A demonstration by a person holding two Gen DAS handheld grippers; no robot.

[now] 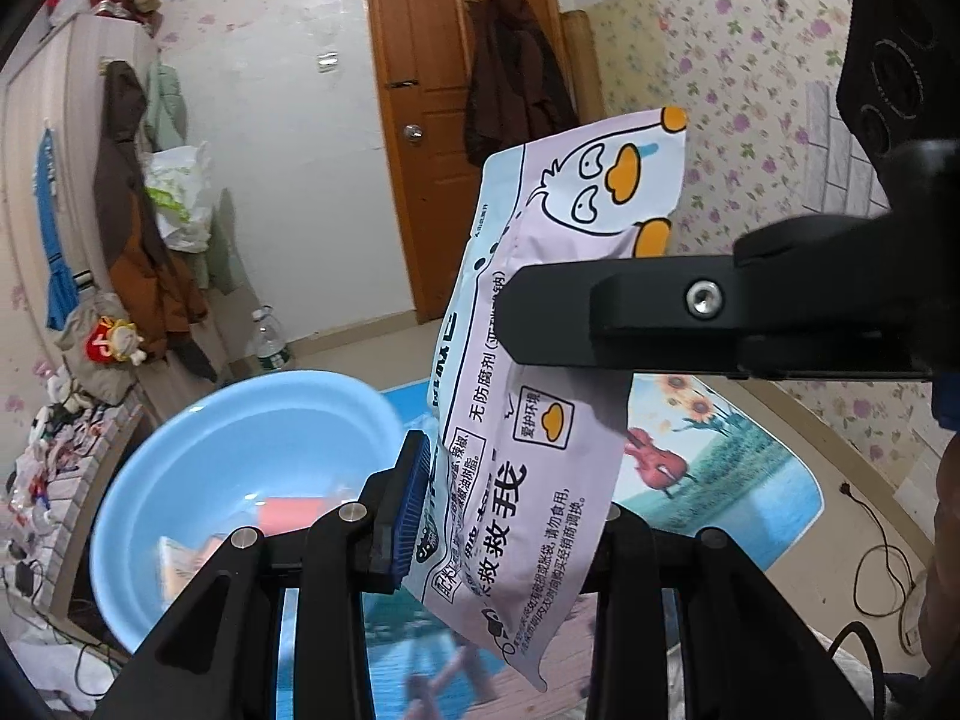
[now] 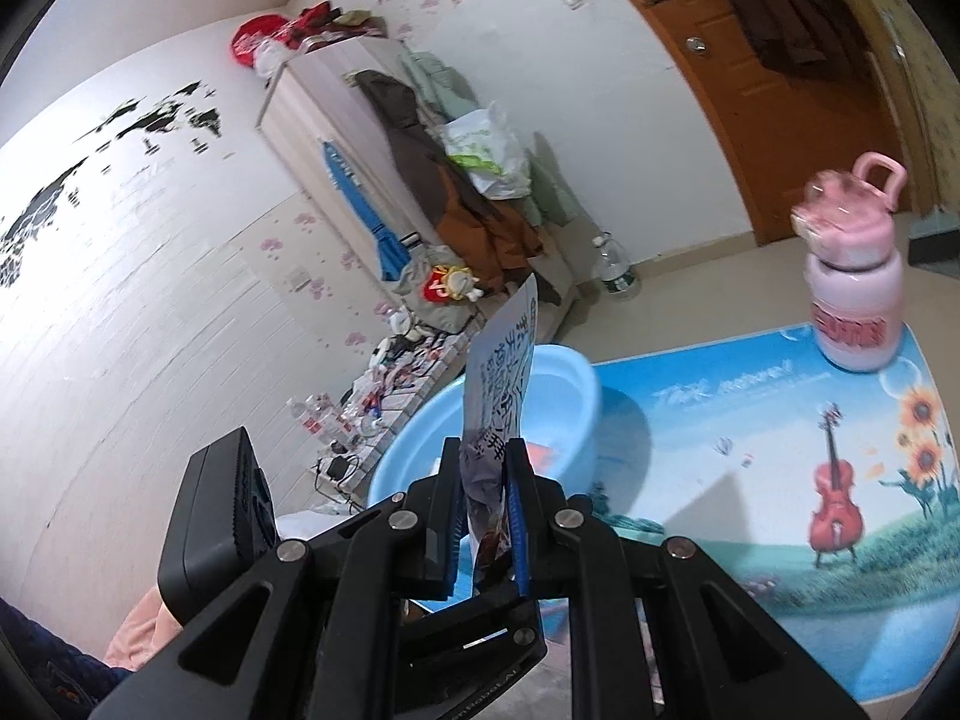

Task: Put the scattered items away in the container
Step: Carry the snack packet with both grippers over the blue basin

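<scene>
While both grippers held the same snack packet (image 1: pixel 540 360) above the counter (image 2: pixel 720 420), the risks came mostly from this double grip. Taking the blue basin (image 1: pixel 240 450) as landmark and going from left to right: the basin stood at the left edge of the counter, with an orange item and a paler packet already inside it, and just to the right of the basin, raised in the air, hung the pale purple packet.

The left gripper (image 1: pixel 510 510) had its fingers narrow and pressed on the lower part of the packet. The right gripper (image 2: pixel 486 516) had its fingers fully narrow on the edge of the same packet, which stood up thin between them.

If the two hands moved apart or turned differently, the thin film could tear or slip from one pair of fingers. If one gripper let go too early, the packet could swing and fall beside the basin, on the counter or the floor. Far right of the basin stood a pink bottle (image 2: pixel 855 276); I judged it well apart, but a wide sweep could still knock it.
</scene>
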